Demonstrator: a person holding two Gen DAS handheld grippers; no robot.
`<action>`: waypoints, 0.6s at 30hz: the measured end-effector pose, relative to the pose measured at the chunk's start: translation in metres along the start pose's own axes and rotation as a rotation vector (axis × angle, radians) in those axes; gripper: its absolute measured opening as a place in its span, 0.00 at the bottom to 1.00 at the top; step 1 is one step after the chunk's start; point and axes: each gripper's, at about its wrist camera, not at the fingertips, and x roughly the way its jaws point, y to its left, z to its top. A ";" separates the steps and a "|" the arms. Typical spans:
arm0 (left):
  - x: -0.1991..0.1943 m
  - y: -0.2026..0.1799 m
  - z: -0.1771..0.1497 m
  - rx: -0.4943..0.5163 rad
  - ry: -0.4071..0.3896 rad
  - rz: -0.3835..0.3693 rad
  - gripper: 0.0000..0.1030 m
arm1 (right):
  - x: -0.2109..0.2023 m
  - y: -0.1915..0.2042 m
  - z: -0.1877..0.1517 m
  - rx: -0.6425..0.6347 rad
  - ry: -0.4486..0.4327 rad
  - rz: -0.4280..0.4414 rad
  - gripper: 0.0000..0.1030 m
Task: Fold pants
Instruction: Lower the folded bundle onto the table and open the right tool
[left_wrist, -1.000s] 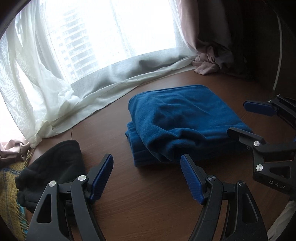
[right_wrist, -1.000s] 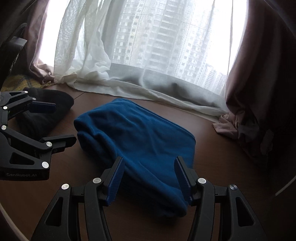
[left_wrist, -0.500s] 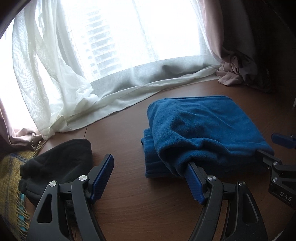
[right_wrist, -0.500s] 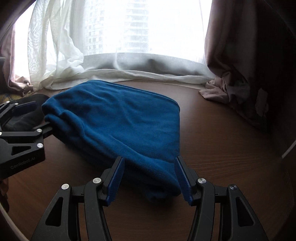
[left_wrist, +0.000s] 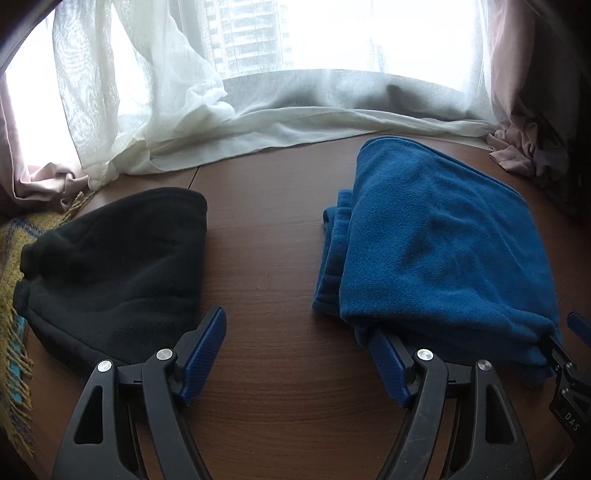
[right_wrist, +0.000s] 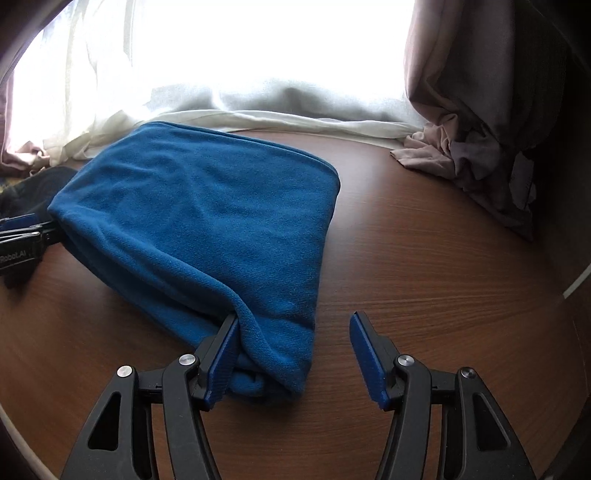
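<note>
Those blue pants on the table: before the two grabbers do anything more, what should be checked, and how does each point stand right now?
1. Blue pants folded into a compact stack: ok.
2. Stack lying wholly on the wooden table, away from its edge: ok.
3. Left gripper open with nothing pinched: ok, though one of its fingers is tucked under the stack's near corner.
4. Right gripper free of the cloth: not ok; its jaws are opening, but one finger is tucked into the near fold.
5. Black garment lying apart from the blue stack: ok.
6. Layers inside the stack lying even: cannot tell.
</note>
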 end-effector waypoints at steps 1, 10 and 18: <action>0.001 -0.001 -0.001 0.008 0.003 0.003 0.75 | -0.002 0.001 0.000 -0.003 0.002 0.008 0.58; -0.010 -0.010 -0.002 0.076 -0.023 0.036 0.77 | -0.040 -0.007 0.002 0.000 0.013 -0.004 0.60; -0.006 0.002 0.000 0.018 0.005 0.006 0.78 | -0.013 -0.015 0.018 0.125 0.017 0.030 0.60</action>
